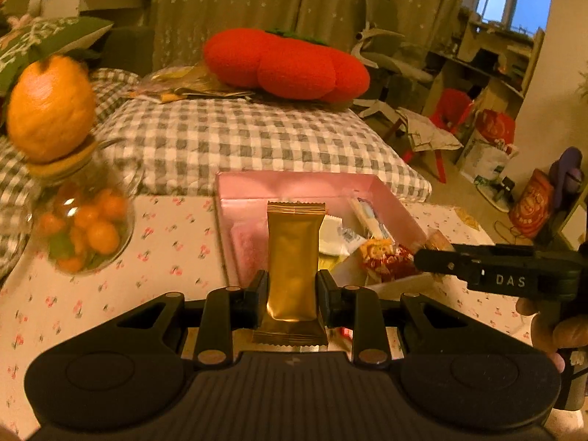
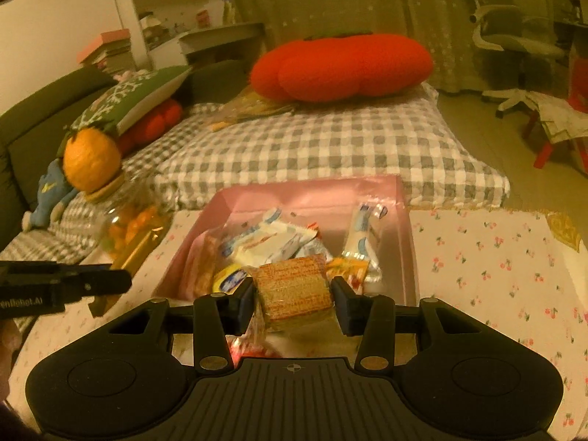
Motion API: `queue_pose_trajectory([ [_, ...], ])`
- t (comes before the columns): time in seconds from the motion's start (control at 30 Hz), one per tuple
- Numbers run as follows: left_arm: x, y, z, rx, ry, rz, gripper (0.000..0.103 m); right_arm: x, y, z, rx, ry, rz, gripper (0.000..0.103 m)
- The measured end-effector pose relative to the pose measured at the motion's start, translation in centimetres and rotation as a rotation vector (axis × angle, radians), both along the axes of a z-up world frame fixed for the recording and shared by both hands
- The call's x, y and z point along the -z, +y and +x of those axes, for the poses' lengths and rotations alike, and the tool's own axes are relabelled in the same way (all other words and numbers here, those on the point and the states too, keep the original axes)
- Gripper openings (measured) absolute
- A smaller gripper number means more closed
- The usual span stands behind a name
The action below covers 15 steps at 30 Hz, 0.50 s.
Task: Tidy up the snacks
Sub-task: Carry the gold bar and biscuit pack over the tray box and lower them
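A pink box (image 1: 294,183) stands on the floral tablecloth and holds several wrapped snacks (image 1: 382,257). My left gripper (image 1: 292,294) is shut on a gold snack packet (image 1: 294,257), held upright just in front of the box's near wall. In the right wrist view the pink box (image 2: 400,198) lies straight ahead with its snacks (image 2: 272,239). My right gripper (image 2: 294,299) is shut on a tan, red-printed wrapped cracker (image 2: 294,286), held over the box's near edge. The right gripper also shows in the left wrist view (image 1: 419,257), and the left gripper shows in the right wrist view (image 2: 125,279).
A glass jar of small oranges (image 1: 84,228) with a big orange on its lid (image 1: 51,106) stands left of the box, and shows in the right wrist view (image 2: 128,228). A checked mattress (image 1: 239,136) with a red cushion (image 1: 286,62) lies behind the table. A gold wrapper (image 2: 562,228) lies at the table's far right.
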State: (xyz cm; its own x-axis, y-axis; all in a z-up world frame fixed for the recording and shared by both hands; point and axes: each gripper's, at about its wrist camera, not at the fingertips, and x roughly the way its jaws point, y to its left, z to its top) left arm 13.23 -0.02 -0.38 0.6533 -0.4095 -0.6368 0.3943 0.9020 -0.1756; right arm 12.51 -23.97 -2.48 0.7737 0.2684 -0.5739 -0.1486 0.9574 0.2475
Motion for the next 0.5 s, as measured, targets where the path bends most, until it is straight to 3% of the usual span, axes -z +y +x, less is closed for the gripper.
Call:
queue_pose_trajectory([
  [0.13,0.4,-2.0,2.0,0.009,-0.007,0.046,0.026,0.2,-0.3,2.1,0.047,0.009,-0.018,0.043],
  [0.5,2.9,-4.4,7.0,-0.043,0.02,0.082,0.026,2.3,-0.9,6.4,0.13,0.066,-0.06,0.043],
])
